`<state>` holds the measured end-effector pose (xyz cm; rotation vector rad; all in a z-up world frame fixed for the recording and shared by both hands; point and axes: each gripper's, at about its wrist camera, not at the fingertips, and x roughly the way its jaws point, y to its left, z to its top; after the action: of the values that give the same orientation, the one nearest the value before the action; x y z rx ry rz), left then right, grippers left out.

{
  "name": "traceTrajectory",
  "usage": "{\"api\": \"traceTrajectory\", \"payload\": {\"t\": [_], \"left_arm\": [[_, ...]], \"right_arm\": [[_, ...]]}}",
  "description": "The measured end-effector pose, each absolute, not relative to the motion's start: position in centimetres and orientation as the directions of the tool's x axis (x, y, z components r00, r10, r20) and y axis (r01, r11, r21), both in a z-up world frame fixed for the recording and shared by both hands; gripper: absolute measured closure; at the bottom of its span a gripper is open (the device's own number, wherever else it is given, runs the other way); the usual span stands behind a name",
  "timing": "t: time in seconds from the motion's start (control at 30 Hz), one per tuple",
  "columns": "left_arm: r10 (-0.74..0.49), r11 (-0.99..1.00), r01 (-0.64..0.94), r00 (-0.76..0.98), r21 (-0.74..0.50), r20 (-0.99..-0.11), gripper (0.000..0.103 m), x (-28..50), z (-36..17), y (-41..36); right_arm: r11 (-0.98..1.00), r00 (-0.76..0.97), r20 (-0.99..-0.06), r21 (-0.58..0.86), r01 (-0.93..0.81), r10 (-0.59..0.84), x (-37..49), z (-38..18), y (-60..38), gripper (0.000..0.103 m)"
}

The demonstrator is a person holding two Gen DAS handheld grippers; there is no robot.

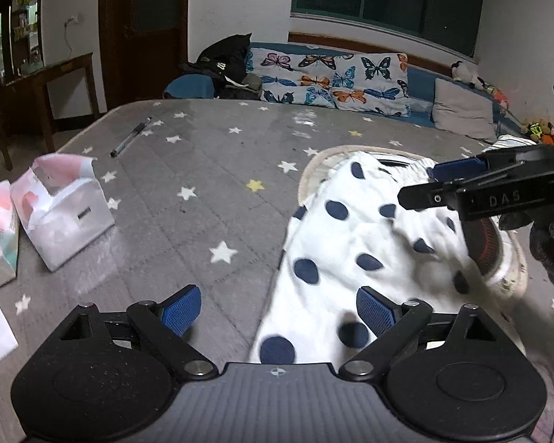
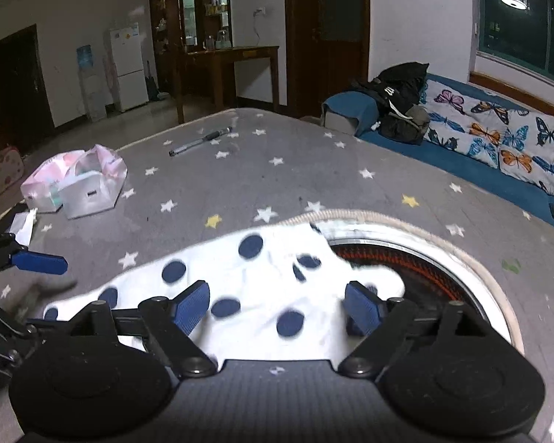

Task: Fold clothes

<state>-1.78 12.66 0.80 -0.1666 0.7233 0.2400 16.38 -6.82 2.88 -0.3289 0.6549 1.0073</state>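
A white garment with dark blue dots (image 1: 354,254) hangs partly out of a round white basket (image 1: 315,170) onto the grey star-patterned mattress (image 1: 203,170). My left gripper (image 1: 279,313) is open, its right pad over the garment's left edge. My right gripper (image 2: 277,308) is open just above the garment (image 2: 255,288), beside the basket rim (image 2: 461,254). The right gripper also shows in the left wrist view (image 1: 439,181), over the basket. The left gripper's blue pad shows at the left of the right wrist view (image 2: 37,262).
A white box and pink tissue packs (image 1: 62,206) lie at the mattress's left. A pen (image 1: 131,136) lies at the far left. A butterfly-print pillow (image 1: 332,77), a grey cushion (image 1: 461,110) and a black bag (image 1: 225,62) are at the back.
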Motion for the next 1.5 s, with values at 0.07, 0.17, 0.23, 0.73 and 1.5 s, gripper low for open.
{"api": "traceTrajectory", "payload": {"t": [0.07,0.17,0.23,0.73,1.5], "left_arm": [[0.147,0.958,-0.274,0.721,-0.084,-0.677,0.010,-2.3,0.8,12.3],[0.133,0.955,-0.276,0.722,-0.107,-0.679,0.010,-3.0,0.9,11.8],[0.121,0.951,-0.282,0.720,-0.128,-0.683,0.010,-3.5,0.9,11.5],[0.170,0.951,-0.296,0.735,-0.085,-0.657,0.016,-4.3,0.4,12.5],[-0.181,0.979,0.057,0.679,-0.195,-0.712,0.083,-3.0,0.1,5.0]], "right_arm": [[0.521,0.375,-0.646,0.042,-0.852,0.665,16.3,2.7,-7.5,0.017],[0.542,0.384,-0.645,0.056,-0.838,0.661,16.2,2.4,-8.5,0.016],[0.556,0.390,-0.644,0.066,-0.828,0.658,16.2,2.1,-9.2,0.016],[0.582,0.382,-0.630,0.138,-0.801,0.676,13.6,2.0,-13.0,0.011],[0.647,0.486,-0.531,0.163,-0.745,0.694,9.3,4.7,-20.1,0.011]]}}
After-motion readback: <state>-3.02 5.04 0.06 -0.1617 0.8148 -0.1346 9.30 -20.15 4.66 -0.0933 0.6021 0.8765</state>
